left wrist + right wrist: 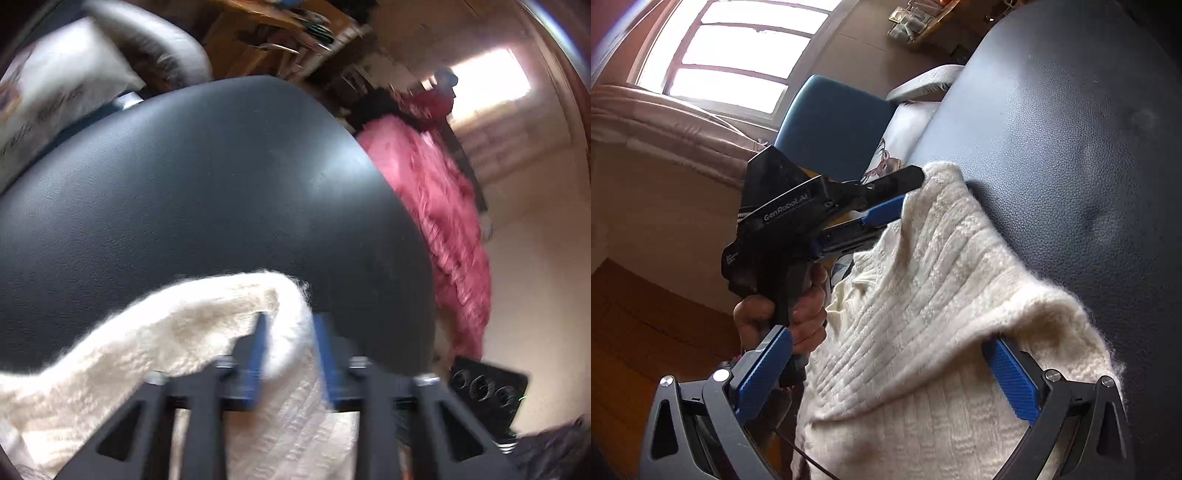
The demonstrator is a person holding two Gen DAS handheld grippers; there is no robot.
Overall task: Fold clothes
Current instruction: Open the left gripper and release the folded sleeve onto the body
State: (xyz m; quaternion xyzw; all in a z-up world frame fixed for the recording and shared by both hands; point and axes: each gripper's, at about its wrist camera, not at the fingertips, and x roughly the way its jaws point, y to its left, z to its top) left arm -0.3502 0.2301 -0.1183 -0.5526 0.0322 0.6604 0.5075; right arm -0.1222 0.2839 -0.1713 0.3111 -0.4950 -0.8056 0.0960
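A fuzzy cream ribbed-knit sweater (923, 295) lies on a black, grained leather seat (1071, 147). The left claw (291, 347) pinches a rolled sweater edge between blue ridged pads. The right claw (886, 373) stands spread, straddling the knit.

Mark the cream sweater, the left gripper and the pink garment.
cream sweater (923, 295): right wrist view, on the ribbed knit in mid panel.
left gripper (288, 332): left wrist view, between the blue fingertips, which pinch a sweater fold.
pink garment (436, 192): left wrist view, on its fuzzy upper half.
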